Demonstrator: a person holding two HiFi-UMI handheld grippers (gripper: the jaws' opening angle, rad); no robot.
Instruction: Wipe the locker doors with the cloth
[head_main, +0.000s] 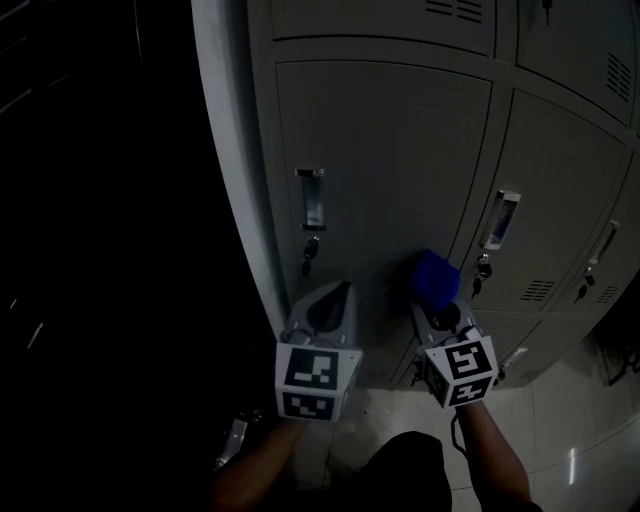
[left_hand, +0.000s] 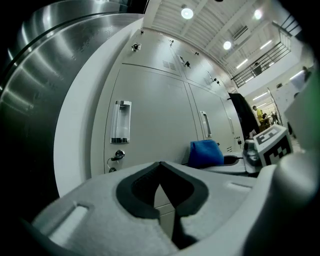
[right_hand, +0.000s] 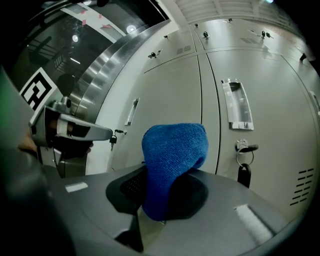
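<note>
Grey locker doors (head_main: 385, 170) fill the head view, each with a recessed handle (head_main: 311, 197) and a key in its lock (head_main: 310, 252). My right gripper (head_main: 430, 300) is shut on a blue cloth (head_main: 433, 276), which pokes out beyond the jaws and sits close to the lower part of a door (right_hand: 165, 100); contact cannot be told. The blue cloth (right_hand: 172, 160) bulges up between the jaws in the right gripper view. My left gripper (head_main: 340, 290) is shut with nothing in it, pointing at the same door near its bottom. The cloth (left_hand: 205, 152) shows to its right.
A rounded metal column (left_hand: 60, 75) borders the lockers on the left. A second handle (head_main: 500, 218) and keys (head_main: 483, 270) hang on the neighbouring door. Vent slots (head_main: 538, 290) mark the lower doors. Pale tiled floor (head_main: 560, 420) lies below. A dark garment (left_hand: 240, 115) hangs further along.
</note>
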